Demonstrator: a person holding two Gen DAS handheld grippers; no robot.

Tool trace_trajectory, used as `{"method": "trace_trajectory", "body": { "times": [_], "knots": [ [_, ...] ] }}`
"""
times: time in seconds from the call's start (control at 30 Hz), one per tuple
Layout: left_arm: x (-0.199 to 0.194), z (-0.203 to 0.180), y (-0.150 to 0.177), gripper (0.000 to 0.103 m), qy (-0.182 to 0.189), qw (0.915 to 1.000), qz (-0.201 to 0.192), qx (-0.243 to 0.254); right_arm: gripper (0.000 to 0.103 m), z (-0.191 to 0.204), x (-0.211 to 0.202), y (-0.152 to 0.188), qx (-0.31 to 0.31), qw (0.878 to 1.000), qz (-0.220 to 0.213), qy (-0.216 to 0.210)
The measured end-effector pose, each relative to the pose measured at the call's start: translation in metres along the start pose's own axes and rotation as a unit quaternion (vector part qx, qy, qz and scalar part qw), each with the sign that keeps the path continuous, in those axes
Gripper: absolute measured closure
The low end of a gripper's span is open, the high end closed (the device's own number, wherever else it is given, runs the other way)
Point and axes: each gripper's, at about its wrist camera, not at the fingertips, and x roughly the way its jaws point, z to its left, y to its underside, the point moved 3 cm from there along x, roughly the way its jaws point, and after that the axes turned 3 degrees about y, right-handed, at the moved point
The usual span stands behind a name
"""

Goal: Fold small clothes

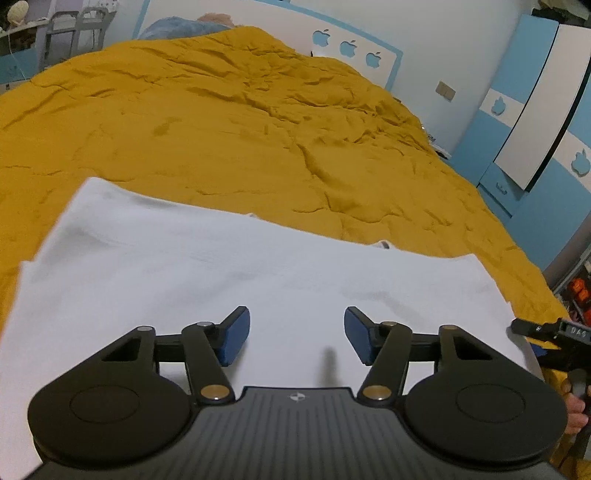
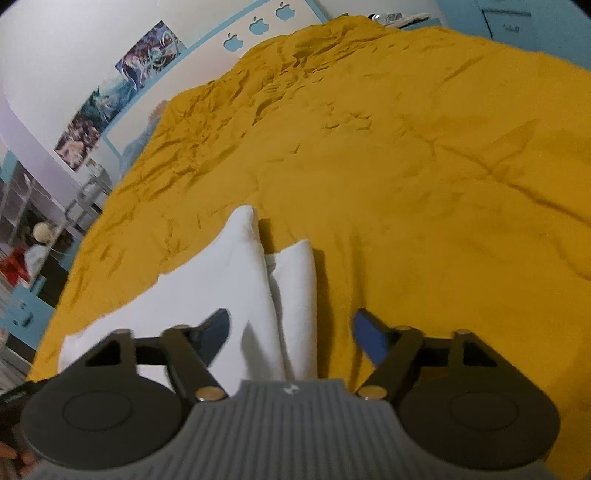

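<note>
A wide bed (image 1: 221, 122) fills both views, covered by a wrinkled mustard-yellow blanket (image 2: 424, 166) that runs up to a white and blue headboard (image 1: 354, 51) with apple-shaped cut-outs. At the head end a blue pillow (image 1: 177, 29) shows just above the blanket's edge. To one side of the bed stands a blue and white wardrobe (image 1: 546, 110); on the other side, the right wrist view shows posters (image 2: 122, 92) on the wall.

On the near part of the blanket lies the white garment (image 1: 229, 266), spread mostly flat in the left wrist view, with its far edge running across the bed. In the right wrist view the same white garment (image 2: 236, 280) shows a raised fold at its end, with two soft ridges and a crease between them.

The left claw (image 1: 296, 338) hangs over the middle of the cloth with its blue pads (image 1: 236, 338) well apart, nothing between them but the flat fabric below. The right claw (image 2: 290, 336) is over the garment's folded end, its pads (image 2: 369, 338) also apart; the ridges run between them, and neither pad presses on the cloth. The right claw also shows at the edge of the left wrist view, near the garment's corner.
</note>
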Motion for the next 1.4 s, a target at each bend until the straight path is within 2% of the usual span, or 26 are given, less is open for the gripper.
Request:
{"method": "trace_trajectory", "body": {
  "times": [0.07,0.1,0.13,0.23,0.3,0.4,0.53,0.63,0.77,0.87,1.07,1.2,1.4],
  "knots": [
    [0.011,-0.006,-0.003,0.047,0.005,1.0,-0.001,0.006,0.057,-0.002,0.009,-0.002,0.011,1.0,0.003,-0.013],
    [0.016,-0.009,-0.005,0.055,0.006,0.9999,-0.002,0.012,0.058,-0.002,0.013,-0.003,0.014,1.0,0.005,-0.02],
    [0.022,-0.012,-0.007,0.058,0.005,0.9998,-0.003,0.018,0.063,-0.001,0.016,-0.004,0.016,1.0,0.005,-0.026],
    [0.04,-0.021,-0.015,0.07,0.004,0.9997,-0.002,0.025,0.088,0.002,0.021,-0.006,0.021,0.999,0.003,-0.038],
    [0.052,-0.027,-0.019,0.076,0.009,0.9995,0.004,0.03,0.094,0.006,0.019,-0.007,0.008,0.999,-0.007,-0.04],
    [0.07,-0.032,-0.025,0.08,0.006,0.9993,0.012,0.036,0.096,0.017,0.011,-0.008,-0.017,0.999,-0.023,-0.041],
    [0.09,-0.031,-0.027,0.082,-0.026,0.9984,0.032,0.039,0.097,0.036,0.0,-0.012,-0.047,0.997,-0.032,-0.042],
    [0.086,-0.031,-0.027,0.082,-0.027,0.9981,0.035,0.044,0.097,0.054,-0.006,-0.017,-0.061,0.997,-0.031,-0.036],
    [0.049,-0.028,-0.033,0.082,-0.012,0.9988,0.018,0.043,0.099,0.083,-0.016,-0.022,-0.07,0.997,-0.032,-0.027],
    [0.02,-0.018,-0.039,0.082,-0.031,0.9979,0.019,0.053,0.099,0.109,-0.024,-0.023,-0.069,0.996,-0.032,-0.036],
    [-0.054,0.036,-0.048,0.08,-0.051,0.9985,0.013,0.01,0.099,0.185,-0.029,-0.013,-0.068,0.995,-0.018,-0.074],
    [-0.091,0.072,-0.043,0.071,-0.076,0.9971,0.006,-0.01,0.099,0.246,-0.019,0.004,-0.072,0.992,-0.002,-0.099],
    [-0.117,0.129,-0.026,0.071,-0.079,0.9942,0.025,-0.068,0.099,0.332,0.011,0.05,-0.089,0.991,0.031,-0.1]
  ]
}}
